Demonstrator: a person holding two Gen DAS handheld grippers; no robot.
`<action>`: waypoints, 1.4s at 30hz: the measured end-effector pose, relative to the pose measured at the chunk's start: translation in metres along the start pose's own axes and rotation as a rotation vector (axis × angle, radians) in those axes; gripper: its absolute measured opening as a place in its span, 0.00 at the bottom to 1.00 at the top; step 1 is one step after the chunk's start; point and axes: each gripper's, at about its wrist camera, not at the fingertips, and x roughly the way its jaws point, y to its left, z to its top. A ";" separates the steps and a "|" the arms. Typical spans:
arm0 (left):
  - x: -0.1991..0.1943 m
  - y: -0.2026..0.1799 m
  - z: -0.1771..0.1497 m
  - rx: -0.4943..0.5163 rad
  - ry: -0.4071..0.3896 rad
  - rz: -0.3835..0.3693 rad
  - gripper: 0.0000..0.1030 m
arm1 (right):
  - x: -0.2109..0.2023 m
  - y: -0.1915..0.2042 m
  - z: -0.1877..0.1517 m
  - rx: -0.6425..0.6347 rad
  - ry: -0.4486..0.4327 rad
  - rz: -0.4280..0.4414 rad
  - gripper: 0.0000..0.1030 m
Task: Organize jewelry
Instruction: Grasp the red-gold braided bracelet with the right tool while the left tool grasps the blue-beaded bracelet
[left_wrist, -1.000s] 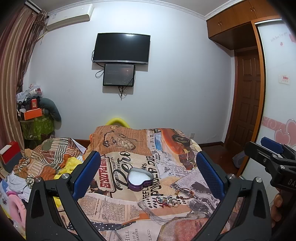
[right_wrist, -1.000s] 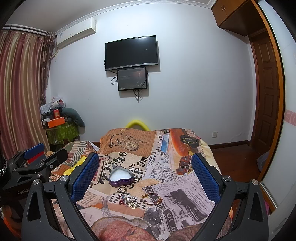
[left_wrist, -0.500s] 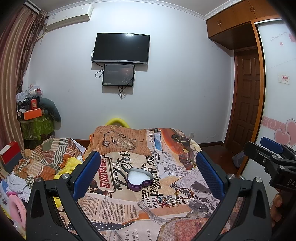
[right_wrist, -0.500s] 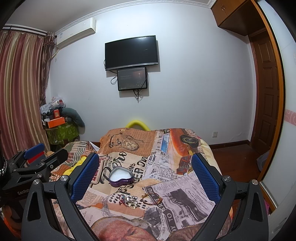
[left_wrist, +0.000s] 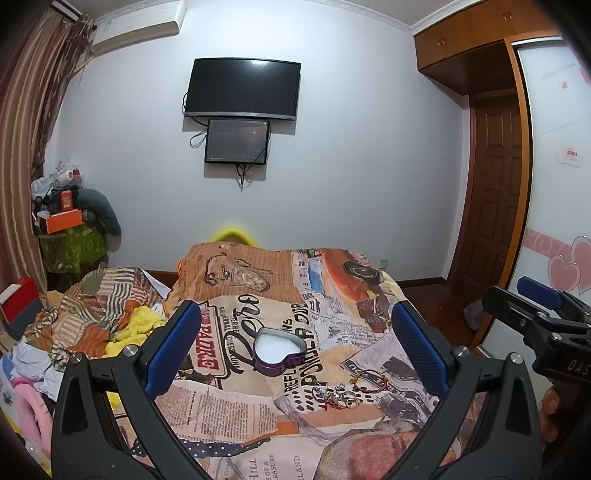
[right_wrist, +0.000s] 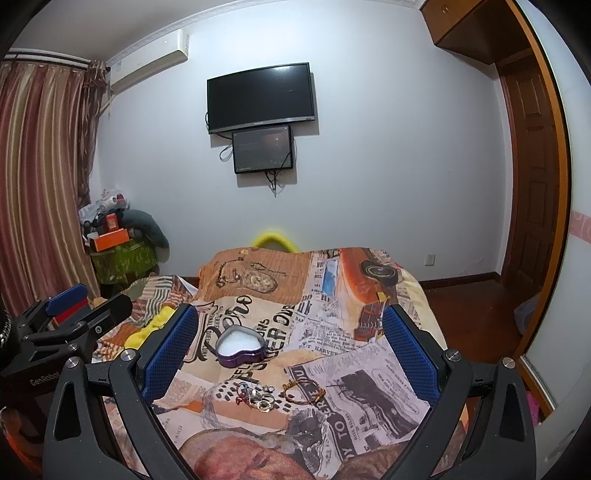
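A purple heart-shaped tin with a white lining sits open on the printed bedspread; it also shows in the right wrist view. A small heap of rings and trinkets and a gold bracelet lie just in front and to the right of the tin, also in the right wrist view: the heap, the bracelet. My left gripper is open and empty, held above the bed. My right gripper is open and empty too, to the right of the left one.
The bed fills the foreground with a newspaper-print cover. Crumpled clothes and a yellow cloth lie at its left. A cluttered stand is at far left, a wooden door and wardrobe at right, a TV on the wall.
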 end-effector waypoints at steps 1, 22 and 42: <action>0.005 0.000 0.001 0.000 0.006 -0.001 1.00 | 0.002 -0.002 -0.001 0.003 0.005 -0.001 0.96; 0.118 0.015 -0.058 0.004 0.372 0.041 0.88 | 0.085 -0.060 -0.060 0.076 0.331 -0.109 0.96; 0.201 0.004 -0.091 0.037 0.663 -0.110 0.40 | 0.153 -0.061 -0.090 0.050 0.549 0.131 0.87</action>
